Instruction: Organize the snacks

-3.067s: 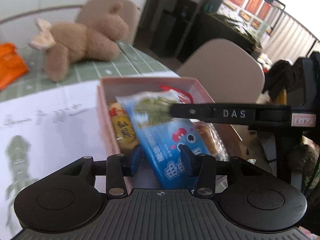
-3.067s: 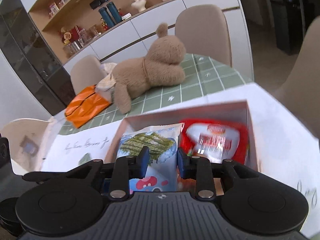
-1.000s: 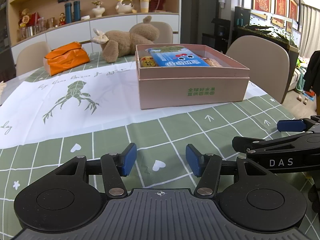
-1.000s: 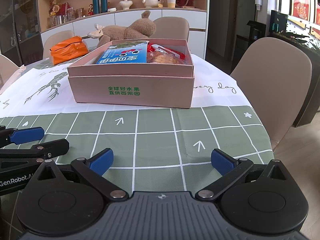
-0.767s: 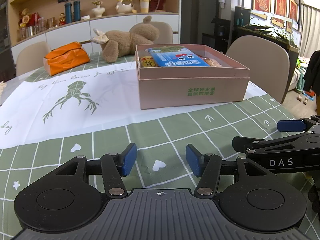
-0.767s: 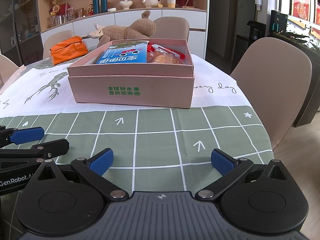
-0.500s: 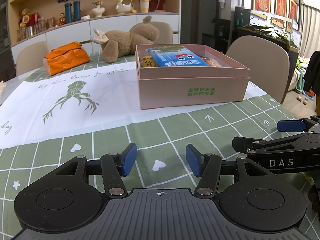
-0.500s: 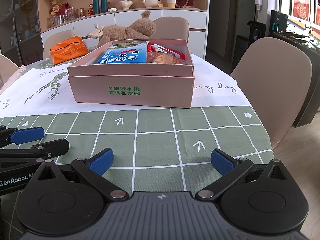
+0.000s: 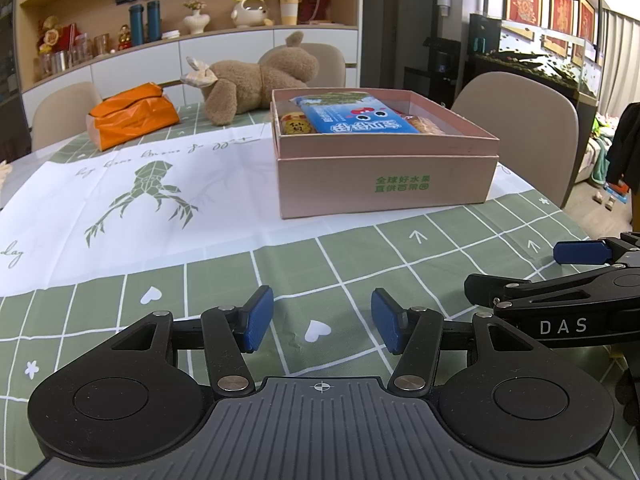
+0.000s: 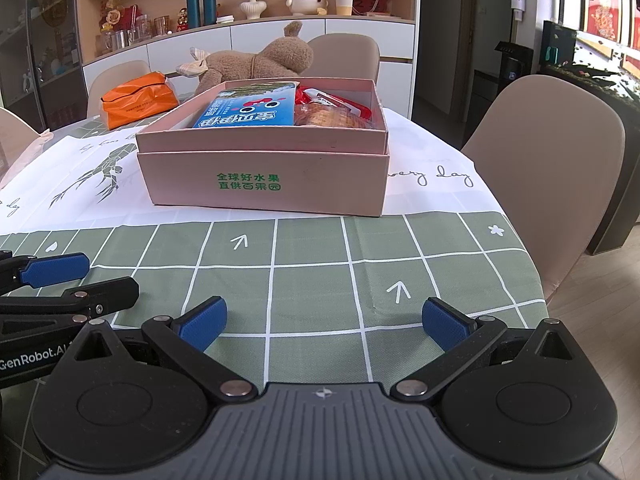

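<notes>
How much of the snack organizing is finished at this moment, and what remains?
Done, it seems: the blue snack pack, the red packet and other snacks lie inside the pink box. In hand: nothing; the left claw and right claw are open and empty, low over the green tablecloth. Left: no loose snacks show on the table; perhaps nothing.

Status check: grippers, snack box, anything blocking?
Left gripper and right gripper open, empty, low over the tablecloth. Pink box ahead, blue snack pack lying on top inside. Path to box clear.
</notes>
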The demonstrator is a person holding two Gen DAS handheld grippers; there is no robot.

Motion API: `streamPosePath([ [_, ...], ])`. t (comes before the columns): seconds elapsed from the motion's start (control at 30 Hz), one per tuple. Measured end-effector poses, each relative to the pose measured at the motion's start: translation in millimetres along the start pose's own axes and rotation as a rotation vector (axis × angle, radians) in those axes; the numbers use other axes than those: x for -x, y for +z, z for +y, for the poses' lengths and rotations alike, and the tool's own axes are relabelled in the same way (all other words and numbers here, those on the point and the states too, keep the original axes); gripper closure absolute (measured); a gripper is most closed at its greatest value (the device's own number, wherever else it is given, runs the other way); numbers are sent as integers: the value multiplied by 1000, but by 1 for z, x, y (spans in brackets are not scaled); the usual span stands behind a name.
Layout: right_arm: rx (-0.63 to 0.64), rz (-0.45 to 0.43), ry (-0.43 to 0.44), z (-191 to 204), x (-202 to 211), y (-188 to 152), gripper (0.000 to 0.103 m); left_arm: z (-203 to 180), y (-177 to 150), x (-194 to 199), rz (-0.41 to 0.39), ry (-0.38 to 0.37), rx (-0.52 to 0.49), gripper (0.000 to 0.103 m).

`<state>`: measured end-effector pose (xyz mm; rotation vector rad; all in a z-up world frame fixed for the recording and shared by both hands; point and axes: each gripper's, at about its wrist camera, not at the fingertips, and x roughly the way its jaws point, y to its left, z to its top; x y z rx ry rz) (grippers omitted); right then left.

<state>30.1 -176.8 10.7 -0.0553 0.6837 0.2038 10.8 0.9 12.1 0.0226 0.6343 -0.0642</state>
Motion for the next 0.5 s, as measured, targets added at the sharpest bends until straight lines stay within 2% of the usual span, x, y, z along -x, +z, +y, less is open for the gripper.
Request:
streamPosePath([
  [0.5, 0, 0, 0, 0, 0, 0, 0, 0, 0, 0, -1, -4, 2, 44],
])
